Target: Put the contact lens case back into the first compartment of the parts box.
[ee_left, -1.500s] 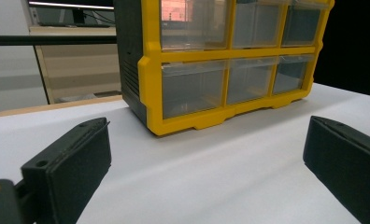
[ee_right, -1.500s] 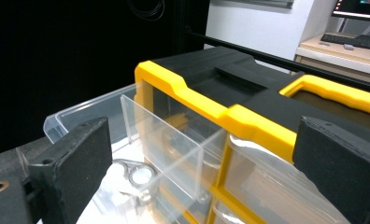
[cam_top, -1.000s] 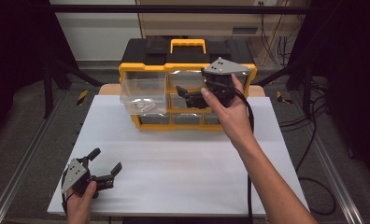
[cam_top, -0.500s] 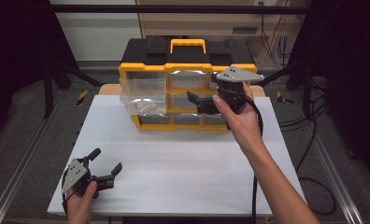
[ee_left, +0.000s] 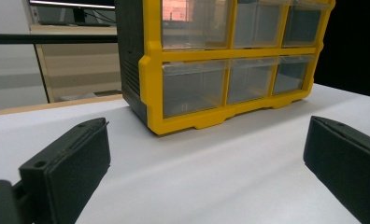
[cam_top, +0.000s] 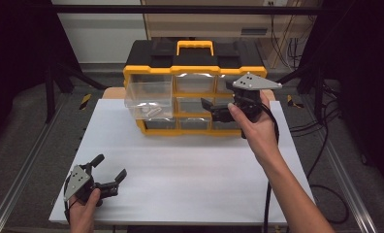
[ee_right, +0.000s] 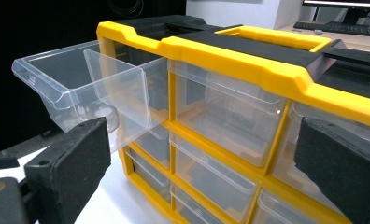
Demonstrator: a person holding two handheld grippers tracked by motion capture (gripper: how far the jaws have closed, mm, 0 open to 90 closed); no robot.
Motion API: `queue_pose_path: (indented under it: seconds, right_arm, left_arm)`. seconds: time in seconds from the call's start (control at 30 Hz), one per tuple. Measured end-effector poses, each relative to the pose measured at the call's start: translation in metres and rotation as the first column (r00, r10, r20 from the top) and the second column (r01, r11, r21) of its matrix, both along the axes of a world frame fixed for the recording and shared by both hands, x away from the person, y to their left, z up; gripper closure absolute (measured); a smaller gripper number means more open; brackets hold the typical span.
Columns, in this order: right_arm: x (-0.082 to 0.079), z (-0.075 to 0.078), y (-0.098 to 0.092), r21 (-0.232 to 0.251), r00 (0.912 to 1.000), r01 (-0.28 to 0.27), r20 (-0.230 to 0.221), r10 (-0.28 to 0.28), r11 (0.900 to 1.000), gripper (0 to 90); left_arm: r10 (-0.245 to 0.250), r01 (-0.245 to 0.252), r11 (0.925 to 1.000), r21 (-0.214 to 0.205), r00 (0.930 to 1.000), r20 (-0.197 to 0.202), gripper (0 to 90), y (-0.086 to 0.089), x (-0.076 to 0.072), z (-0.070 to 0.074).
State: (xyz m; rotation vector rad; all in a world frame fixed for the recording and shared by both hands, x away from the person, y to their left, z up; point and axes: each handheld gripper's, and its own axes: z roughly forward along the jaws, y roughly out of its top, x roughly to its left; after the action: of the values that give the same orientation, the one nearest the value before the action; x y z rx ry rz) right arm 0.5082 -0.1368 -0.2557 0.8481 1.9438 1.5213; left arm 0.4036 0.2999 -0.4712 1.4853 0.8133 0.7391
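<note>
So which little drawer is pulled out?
The top-left clear drawer of the yellow organizer box. It sticks out toward the table, holding small white parts, while the other drawers sit flush.

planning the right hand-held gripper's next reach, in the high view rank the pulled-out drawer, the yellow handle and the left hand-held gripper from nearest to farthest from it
1. Yellow handle, on top of the organizer, up and to the left of the right hand-held gripper.
2. Pulled-out drawer, at the organizer's top left; nearly as close, so ranks 1 and 2 are hard to separate.
3. Left hand-held gripper, at the near left of the table, clearly farthest.
</note>
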Motion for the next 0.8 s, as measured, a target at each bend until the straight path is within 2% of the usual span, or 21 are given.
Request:
queue_pose_path:
  seconds: [0.8]
  right_arm:
    - [-0.009,-0.015,-0.026,0.016,0.9996,0.027,-0.002,-0.027,0.9995,3.3]
  left_arm:
    - [0.004,-0.004,1.0000,-0.002,1.0000,0.001,0.3,0.000,0.000,0.000]
